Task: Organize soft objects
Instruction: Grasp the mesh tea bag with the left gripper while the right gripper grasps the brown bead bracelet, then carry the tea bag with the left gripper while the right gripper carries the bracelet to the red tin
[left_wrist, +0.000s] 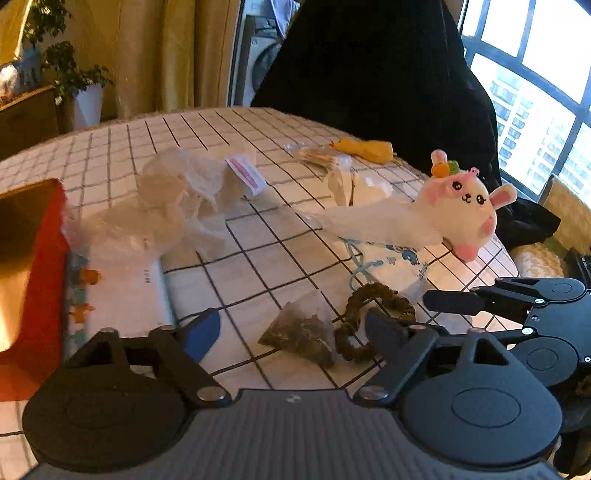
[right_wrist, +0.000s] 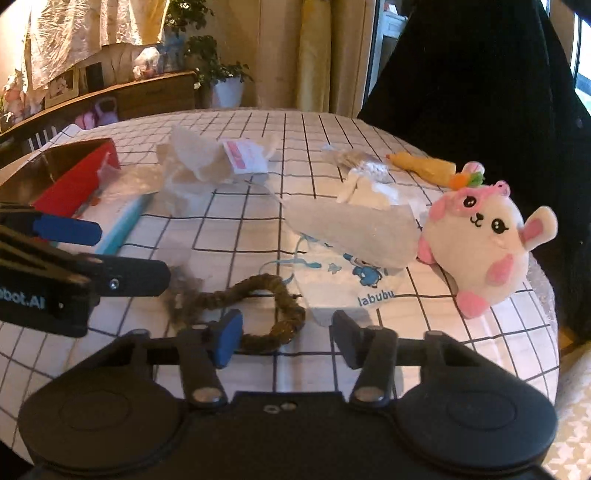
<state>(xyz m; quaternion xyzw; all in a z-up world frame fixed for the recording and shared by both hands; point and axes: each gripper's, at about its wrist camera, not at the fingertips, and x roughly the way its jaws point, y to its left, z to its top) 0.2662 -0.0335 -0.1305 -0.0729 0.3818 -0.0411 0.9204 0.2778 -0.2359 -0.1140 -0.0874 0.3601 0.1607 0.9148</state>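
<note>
Since both your grippers, left gripper (left_wrist: 291, 332) and right gripper (right_wrist: 286, 341), hang open over the brown scrunchie (right_wrist: 258, 306) on the checked tablecloth (right_wrist: 240, 229) | it's light, squishy | pinch the loop's near side, probably fine

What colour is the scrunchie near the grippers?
Olive-brown scrunchie; clearest in the right wrist view.

Your right tool (right_wrist: 286, 341) is hanging low over the checked bench (right_wrist: 236, 236), its jaws standing apart and gripping nothing. A brown scrunchie (right_wrist: 258, 306) is lying just ahead of its blue pad (right_wrist: 227, 341). Your left tool (right_wrist: 110, 254) is reaching in from the left edge. A plush (right_wrist: 480, 240) is resting on the right beside a printed pouch (right_wrist: 343, 288).
</note>
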